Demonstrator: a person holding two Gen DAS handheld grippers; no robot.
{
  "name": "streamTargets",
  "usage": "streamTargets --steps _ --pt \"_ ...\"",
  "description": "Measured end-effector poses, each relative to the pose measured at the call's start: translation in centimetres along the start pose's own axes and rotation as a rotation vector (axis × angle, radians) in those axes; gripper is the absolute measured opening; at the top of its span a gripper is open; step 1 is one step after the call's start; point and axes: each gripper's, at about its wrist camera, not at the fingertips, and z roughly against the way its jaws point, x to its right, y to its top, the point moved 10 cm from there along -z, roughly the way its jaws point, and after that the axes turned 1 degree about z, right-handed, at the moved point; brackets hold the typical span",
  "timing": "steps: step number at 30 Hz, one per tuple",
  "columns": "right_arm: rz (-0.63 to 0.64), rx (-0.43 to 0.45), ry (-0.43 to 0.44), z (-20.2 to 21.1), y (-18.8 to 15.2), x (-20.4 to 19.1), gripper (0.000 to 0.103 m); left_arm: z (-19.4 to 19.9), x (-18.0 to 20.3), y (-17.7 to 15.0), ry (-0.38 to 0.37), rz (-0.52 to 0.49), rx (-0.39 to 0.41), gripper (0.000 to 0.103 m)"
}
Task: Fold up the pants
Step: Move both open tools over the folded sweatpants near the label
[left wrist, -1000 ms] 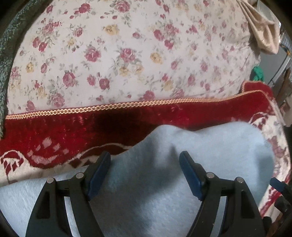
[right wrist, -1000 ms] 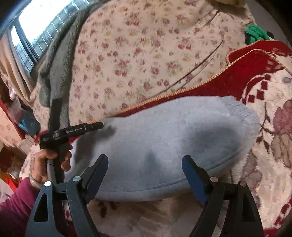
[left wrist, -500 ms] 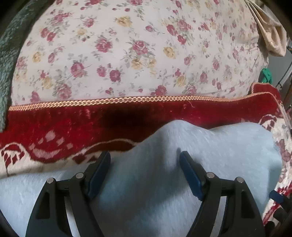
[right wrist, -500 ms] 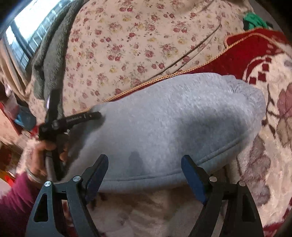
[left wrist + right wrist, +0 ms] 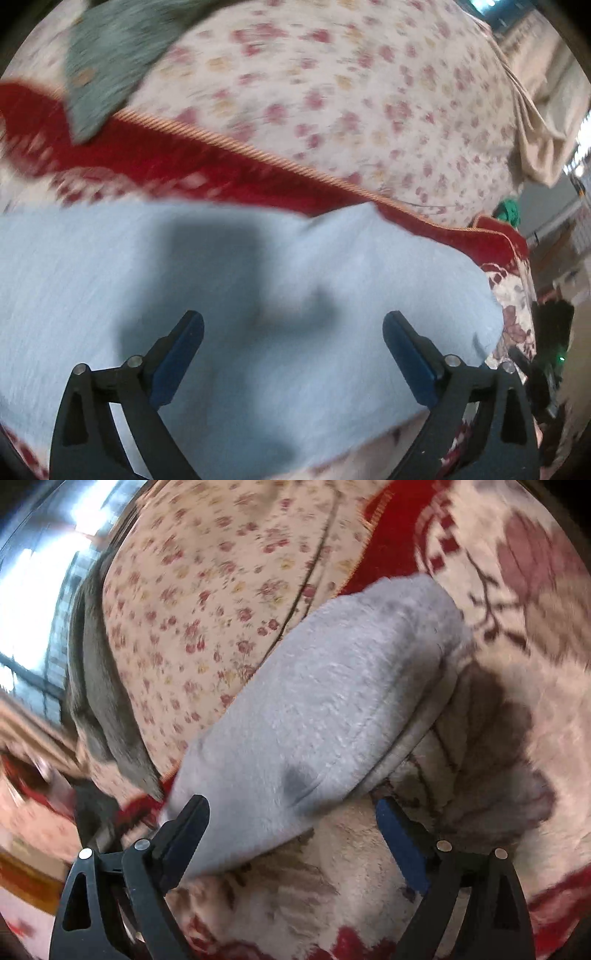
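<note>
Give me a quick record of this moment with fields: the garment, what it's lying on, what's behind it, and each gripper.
garment: light blue fleece pants, folded into a thick bundle, lying flat
surface: red and cream patterned rug with a gold braided edge
behind: floral cushion; grey fuzzy cloth draped at its edge
left gripper: jaws opening, above the pants, pads not pressing the fabric
right gripper: jaws opening, at the pants' near edge, nothing clamped
image quality: both views motion-blurred
</note>
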Motion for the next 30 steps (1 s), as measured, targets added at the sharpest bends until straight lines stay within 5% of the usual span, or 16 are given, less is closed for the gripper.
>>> streamTargets --steps 7,14,25,30 --pt "-0.031 -0.061 -0.037 -1.3 -1.1 0.2 0.097 5.5 -8.0 -2.2 0.132 0.097 0.061 0.098" --pt "0.131 -0.112 -0.079 -1.4 -2.8 -3.7 0.097 11.3 -16.5 -4.1 0.205 0.268 0.152 0.098" --pt "0.594 -0.319 -0.024 -8.2 -13.1 -17.3 0.097 14.1 -22.4 -6.3 0.261 0.432 0.202 0.099" --pt "0.818 -0.455 0.120 -14.6 -19.5 -25.6 0.097 13.2 -22.7 -7.4 0.227 0.474 0.185 0.099"
